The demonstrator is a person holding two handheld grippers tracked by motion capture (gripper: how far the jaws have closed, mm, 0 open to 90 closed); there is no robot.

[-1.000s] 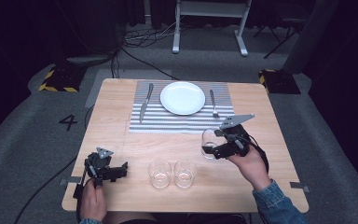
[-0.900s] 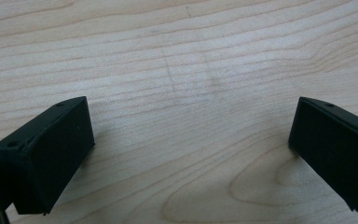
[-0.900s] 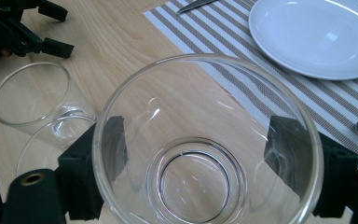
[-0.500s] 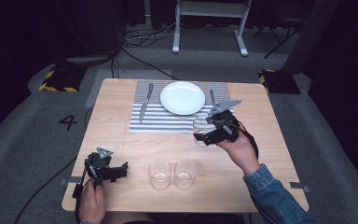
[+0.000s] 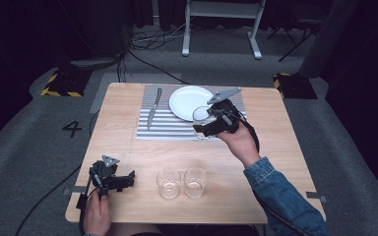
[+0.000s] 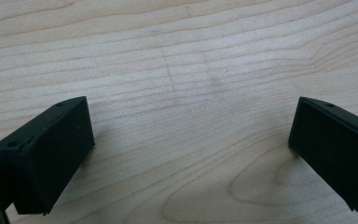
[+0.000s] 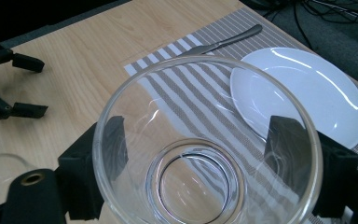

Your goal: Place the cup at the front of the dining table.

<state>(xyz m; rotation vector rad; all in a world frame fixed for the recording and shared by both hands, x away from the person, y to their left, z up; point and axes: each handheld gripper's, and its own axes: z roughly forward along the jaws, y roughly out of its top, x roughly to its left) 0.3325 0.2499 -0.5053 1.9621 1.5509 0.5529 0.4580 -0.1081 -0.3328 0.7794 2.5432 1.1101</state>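
Both grippers are black with blocky matte jaws: the left gripper [image 5: 128, 179] and right gripper [image 5: 200, 129] each carry a grey three-cornered plate and black cable; the right arm wears a blue denim sleeve [image 5: 283, 196]

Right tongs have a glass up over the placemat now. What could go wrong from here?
1. The clear drinking glass is smooth, and the right tongs pinch only its outer wall; it might slip or tilt.
2. It hangs close to the round white plate on the grey striped placemat; lowering there could clip the plate's rim.
3. The silver knife lies left of the plate; swinging that way could knock it.
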